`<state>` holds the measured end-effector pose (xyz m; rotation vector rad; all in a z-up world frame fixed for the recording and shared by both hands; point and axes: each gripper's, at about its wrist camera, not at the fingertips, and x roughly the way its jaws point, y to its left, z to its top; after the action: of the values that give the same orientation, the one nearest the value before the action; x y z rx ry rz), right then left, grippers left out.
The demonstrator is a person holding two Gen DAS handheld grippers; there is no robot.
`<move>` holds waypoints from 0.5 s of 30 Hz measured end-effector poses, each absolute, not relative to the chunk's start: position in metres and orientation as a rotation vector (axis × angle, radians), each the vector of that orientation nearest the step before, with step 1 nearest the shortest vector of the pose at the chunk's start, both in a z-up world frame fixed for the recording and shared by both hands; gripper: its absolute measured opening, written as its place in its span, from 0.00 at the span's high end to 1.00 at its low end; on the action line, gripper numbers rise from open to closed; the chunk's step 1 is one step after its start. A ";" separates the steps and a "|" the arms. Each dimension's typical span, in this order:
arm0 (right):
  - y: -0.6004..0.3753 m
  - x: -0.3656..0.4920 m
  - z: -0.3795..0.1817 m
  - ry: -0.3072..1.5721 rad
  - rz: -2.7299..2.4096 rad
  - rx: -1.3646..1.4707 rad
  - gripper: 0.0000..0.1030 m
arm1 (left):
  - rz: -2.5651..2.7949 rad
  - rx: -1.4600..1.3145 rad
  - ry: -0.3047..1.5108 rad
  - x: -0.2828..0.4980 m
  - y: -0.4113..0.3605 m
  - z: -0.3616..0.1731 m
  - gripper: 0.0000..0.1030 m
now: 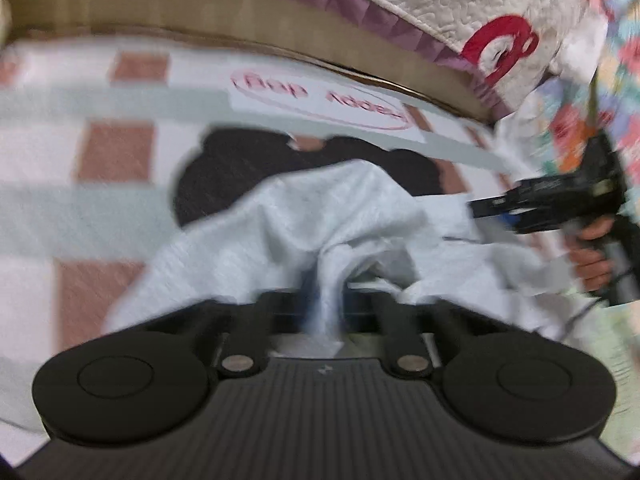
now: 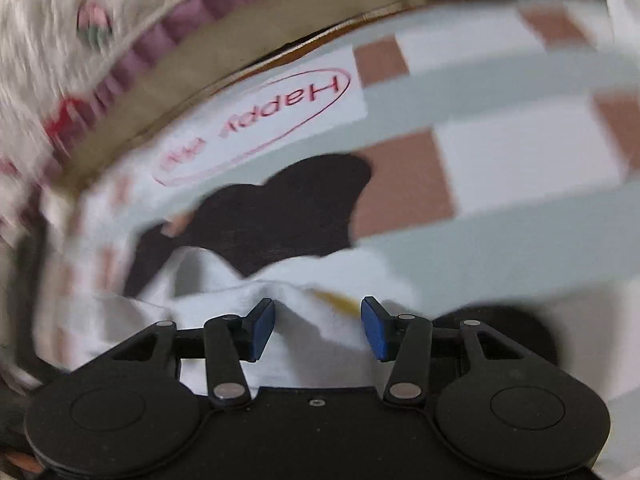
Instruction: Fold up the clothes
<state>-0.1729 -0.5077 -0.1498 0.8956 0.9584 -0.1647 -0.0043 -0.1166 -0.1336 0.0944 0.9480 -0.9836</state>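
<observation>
Our left gripper (image 1: 326, 308) is pinching a bunched fold of the soft white knit garment (image 1: 304, 224), which drapes limply ahead of it over a dark cloth (image 1: 224, 176) on the checked pink-and-white bedspread (image 1: 116, 148). Our right gripper (image 2: 318, 328) stands spread, a raised ridge of the same cloth between its blue pads (image 2: 264, 330) but not pressed. We judge the fabric light and floppy, best taken at a hem or corner. Open bedspread lies beyond; the padded headboard edge (image 1: 280, 32) bounds the far side.

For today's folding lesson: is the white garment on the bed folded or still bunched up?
Bunched, not folded: the white garment rises in crumpled ridges, one pinched in the left tool.
</observation>
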 end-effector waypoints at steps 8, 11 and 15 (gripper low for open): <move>-0.406 -0.181 -0.086 1.012 0.293 0.496 0.95 | -0.682 -0.016 0.884 0.025 -0.039 -0.093 0.94; -0.372 -0.177 -0.086 1.170 0.363 0.341 0.91 | -0.614 0.018 1.049 0.035 -0.037 -0.123 0.94; -0.382 -0.173 -0.089 1.141 0.301 0.425 0.68 | -0.620 -0.022 1.056 0.041 -0.036 -0.122 0.93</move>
<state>-0.1730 -0.3825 -0.0892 0.4252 1.1414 0.3010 0.0408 -0.0358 -0.1218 -0.0224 1.0563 -0.6202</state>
